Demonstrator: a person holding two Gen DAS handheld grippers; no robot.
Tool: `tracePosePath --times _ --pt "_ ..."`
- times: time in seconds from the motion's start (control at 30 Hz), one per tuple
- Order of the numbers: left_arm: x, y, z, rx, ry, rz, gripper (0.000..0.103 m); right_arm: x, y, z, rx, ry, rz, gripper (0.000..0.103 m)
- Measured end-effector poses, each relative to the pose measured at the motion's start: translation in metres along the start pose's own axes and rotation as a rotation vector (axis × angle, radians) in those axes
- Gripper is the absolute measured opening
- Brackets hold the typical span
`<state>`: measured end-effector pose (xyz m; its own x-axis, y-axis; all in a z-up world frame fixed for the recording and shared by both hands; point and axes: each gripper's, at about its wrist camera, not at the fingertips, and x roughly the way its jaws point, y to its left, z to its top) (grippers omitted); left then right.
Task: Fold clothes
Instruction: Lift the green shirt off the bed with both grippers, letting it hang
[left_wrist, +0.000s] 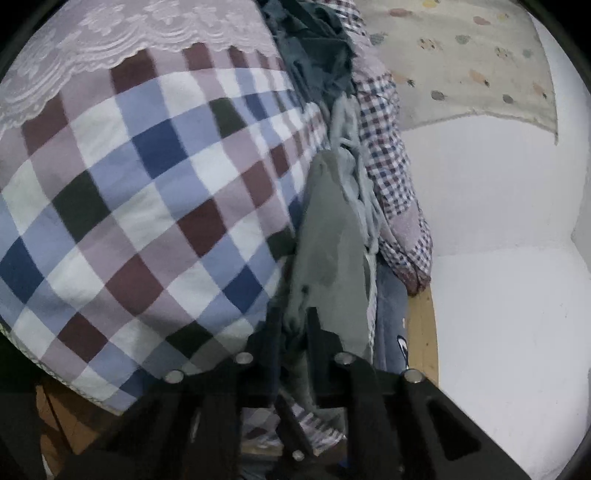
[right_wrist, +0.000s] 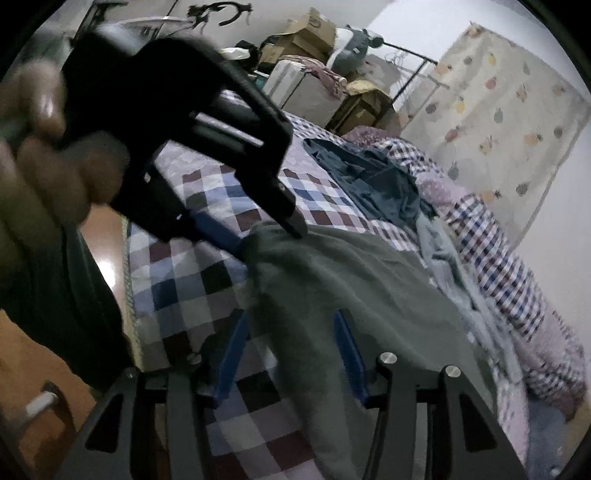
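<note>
Two hand-held grippers work over a bed covered by a checked quilt (left_wrist: 140, 206) in blue, maroon, white and dark green squares. In the left wrist view, the left hand-held gripper (left_wrist: 293, 325) sits at the bottom centre of the frame, its dark fingers pressed together on a fold of a grey-green garment (left_wrist: 332, 240), which rises in a narrow band toward the middle of the frame. Just right of that band lie a pale blue garment (left_wrist: 351, 147) and a small-checked shirt (left_wrist: 388, 155), with a dark teal garment (left_wrist: 314, 48) bunched at the top centre. A lace-edged cloth (left_wrist: 129, 33) fills the upper left.

In the right wrist view, the grey-green garment (right_wrist: 351, 288) spreads across the quilt (right_wrist: 192, 280) in the centre. The right hand-held gripper (right_wrist: 291, 354) at the lower centre has its blue-padded fingers (right_wrist: 347, 354) spread apart, one on either side of the garment's near edge. The left hand-held gripper (right_wrist: 266, 232) reaches in from the upper left, held by a hand (right_wrist: 40, 155), pinching the garment's far corner. Boxes (right_wrist: 306, 33) are stacked at the top centre.
</note>
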<state>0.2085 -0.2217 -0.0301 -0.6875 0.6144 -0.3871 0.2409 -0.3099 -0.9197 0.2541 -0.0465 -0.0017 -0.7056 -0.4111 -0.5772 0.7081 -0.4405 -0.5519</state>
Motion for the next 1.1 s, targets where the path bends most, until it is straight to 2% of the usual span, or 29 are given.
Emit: tracePosePath --times 0.13,0.33,0.47,0.5,0.53,0.57,0.6,0.63,0.7,0.73,0.9,1.1 --pt "-0.004 -0.006 0.002 0.001 0.003 -0.038 0.008 0.006 0.008 0.0 -0.063 -0.004 -0.083 0.053" --pt "-0.009 -0.015 0.005 0.002 0.007 -0.095 0.007 0.014 0.016 0.005 -0.165 -0.025 -0.254 0.054" --pt "-0.012 -0.019 0.007 -0.003 -0.004 -0.121 0.007 0.023 0.008 0.011 -0.154 0.002 -0.295 0.051" --pt "-0.013 -0.019 0.007 -0.005 -0.01 -0.124 0.007 0.024 0.004 0.012 -0.141 0.009 -0.295 0.037" --pt "-0.015 -0.02 0.007 -0.006 -0.023 -0.126 0.008 0.026 0.0 0.014 -0.118 0.021 -0.282 0.014" --pt "-0.017 -0.02 0.006 -0.006 -0.035 -0.127 0.008 0.027 -0.005 0.016 -0.097 0.033 -0.266 0.008" --pt "-0.018 -0.021 0.006 -0.006 -0.045 -0.125 0.016 0.027 -0.007 0.018 -0.084 0.041 -0.256 0.007" --pt "-0.019 -0.022 0.004 -0.006 -0.051 -0.13 0.037 0.026 -0.009 0.02 -0.071 0.042 -0.248 0.006" --pt "-0.021 -0.024 -0.001 -0.002 -0.063 -0.146 0.067 0.022 -0.014 0.023 -0.046 0.036 -0.238 0.005" --pt "-0.019 -0.027 -0.002 0.008 -0.067 -0.158 0.072 0.019 -0.016 0.024 -0.036 0.032 -0.235 0.005" --pt "0.006 -0.051 -0.008 0.098 -0.018 -0.146 0.075 0.008 -0.023 0.026 -0.011 0.002 -0.227 0.005" --pt "0.039 -0.063 -0.007 0.117 0.015 -0.14 0.075 0.001 -0.029 0.022 0.002 -0.029 -0.213 0.005"
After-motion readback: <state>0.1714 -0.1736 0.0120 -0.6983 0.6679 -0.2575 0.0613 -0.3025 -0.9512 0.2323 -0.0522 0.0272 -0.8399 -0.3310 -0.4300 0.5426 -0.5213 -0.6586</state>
